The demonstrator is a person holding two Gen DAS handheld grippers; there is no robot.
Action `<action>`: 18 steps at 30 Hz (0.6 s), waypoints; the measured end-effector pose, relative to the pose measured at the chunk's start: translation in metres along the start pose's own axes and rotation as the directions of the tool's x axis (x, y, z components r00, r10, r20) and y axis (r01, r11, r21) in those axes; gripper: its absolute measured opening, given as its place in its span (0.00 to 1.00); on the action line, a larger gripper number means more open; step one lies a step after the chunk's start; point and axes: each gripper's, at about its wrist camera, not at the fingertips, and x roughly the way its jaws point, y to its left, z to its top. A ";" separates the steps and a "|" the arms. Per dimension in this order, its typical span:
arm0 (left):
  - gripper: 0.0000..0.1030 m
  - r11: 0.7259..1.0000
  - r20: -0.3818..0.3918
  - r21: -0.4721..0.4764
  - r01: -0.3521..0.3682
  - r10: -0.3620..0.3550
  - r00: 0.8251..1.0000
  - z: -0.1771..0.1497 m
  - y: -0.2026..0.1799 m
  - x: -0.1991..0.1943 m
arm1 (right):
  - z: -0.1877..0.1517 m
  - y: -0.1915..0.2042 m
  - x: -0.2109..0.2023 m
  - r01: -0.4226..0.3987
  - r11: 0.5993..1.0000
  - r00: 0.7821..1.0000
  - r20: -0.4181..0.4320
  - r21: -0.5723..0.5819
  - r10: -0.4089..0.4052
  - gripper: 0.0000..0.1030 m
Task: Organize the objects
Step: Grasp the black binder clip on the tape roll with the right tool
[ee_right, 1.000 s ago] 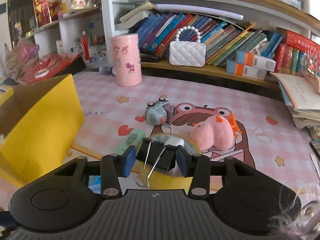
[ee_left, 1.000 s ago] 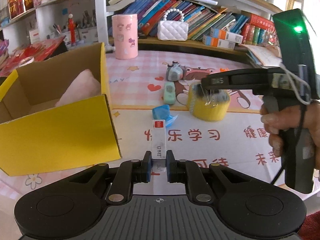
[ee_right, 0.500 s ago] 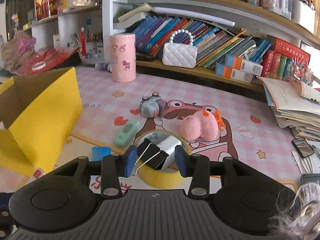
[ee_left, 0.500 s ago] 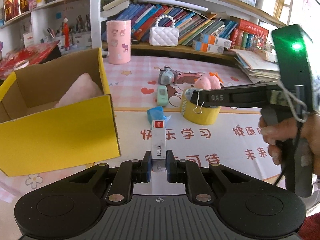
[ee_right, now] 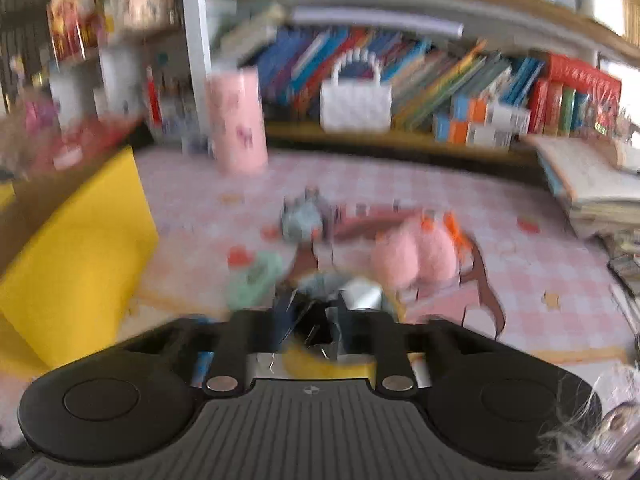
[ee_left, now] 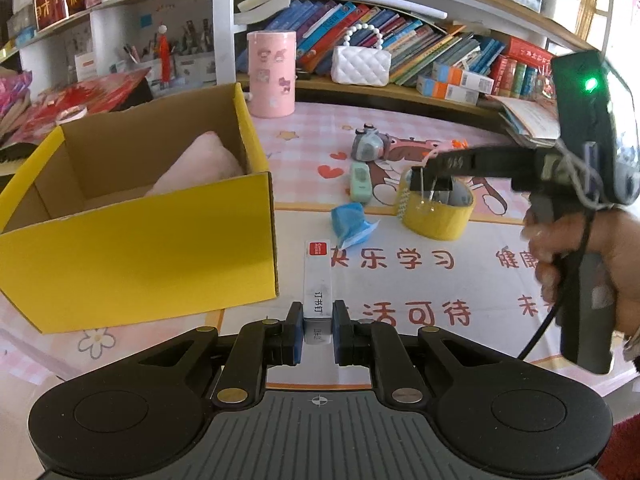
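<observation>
My left gripper is shut on a white staple box with a red label, held just right of the open yellow cardboard box. A pink plush lies inside that box. My right gripper is shut on a black binder clip, seen in the left wrist view hanging over the yellow tape roll. The right wrist view is blurred by motion.
On the mat lie a blue crumpled wrapper, a green eraser-like item, a grey toy and a pink plush toy. A pink cylinder, a white handbag and bookshelves stand behind.
My right gripper has closed on the binder clip and lifted it above the tape roll, moving fast. My left gripper holds the staple box almost still beside the yellow box.
</observation>
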 end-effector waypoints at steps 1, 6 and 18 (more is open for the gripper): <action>0.12 1.000 0.001 0.002 0.002 -0.002 1.000 0.000 -0.001 0.000 | 0.003 -0.001 -0.002 0.002 1.000 1.000 0.013 -0.003 -0.002 0.10; 0.12 1.000 0.008 0.009 0.009 -0.009 1.000 0.002 -0.004 0.001 | 0.003 -0.009 -0.007 -0.009 1.000 1.000 -0.009 0.019 0.009 0.10; 0.12 0.999 0.012 0.022 0.034 -0.034 0.999 0.003 -0.009 0.002 | 0.017 -0.013 -0.046 -0.058 0.998 0.990 0.126 -0.002 0.058 0.01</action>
